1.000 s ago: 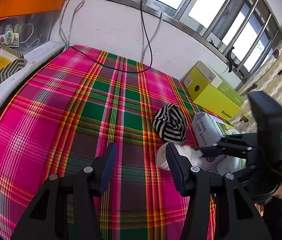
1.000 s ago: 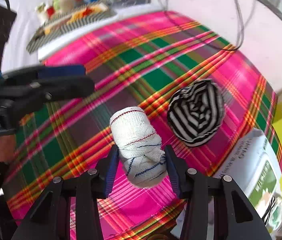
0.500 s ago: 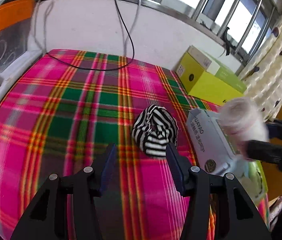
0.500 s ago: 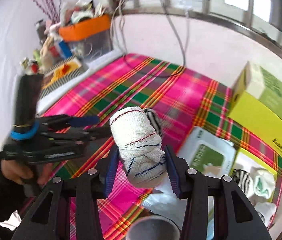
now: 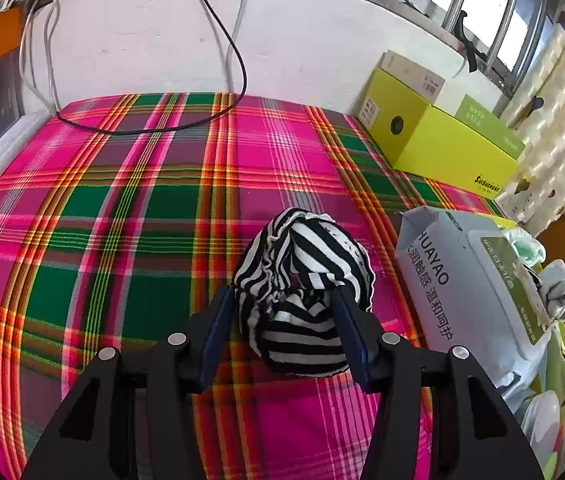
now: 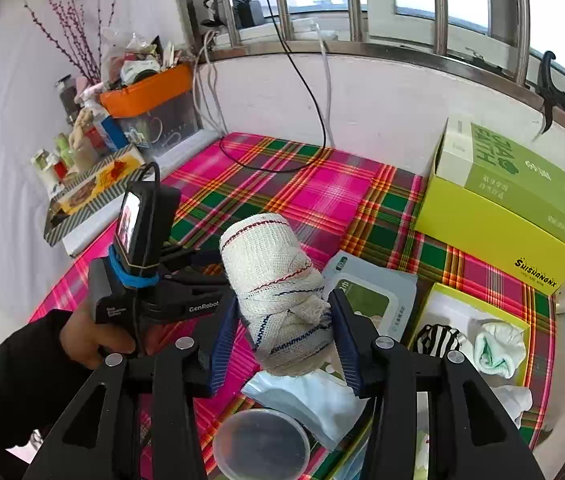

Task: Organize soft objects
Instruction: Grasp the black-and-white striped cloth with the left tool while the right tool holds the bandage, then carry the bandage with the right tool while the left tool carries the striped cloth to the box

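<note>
On the plaid cloth [image 5: 122, 216], left gripper [image 5: 282, 332] closing around the striped bundle [image 5: 302, 280] to lift it; further right, right gripper [image 6: 282, 336] clamped on the white cloth roll [image 6: 274, 280], raised toward the yellow tray [image 6: 478, 300] holding sorted socks.

The striped bundle [image 5: 302, 280] lay on the checked cloth [image 5: 122, 216], between the left gripper's [image 5: 284, 332] closing jaws. Just to its right sat a wipes pack [image 5: 470, 280], with a long box [image 5: 442, 140] behind against the wall. An open tray [image 6: 478, 312] right of the pack held rolled socks [image 6: 496, 346].
</note>
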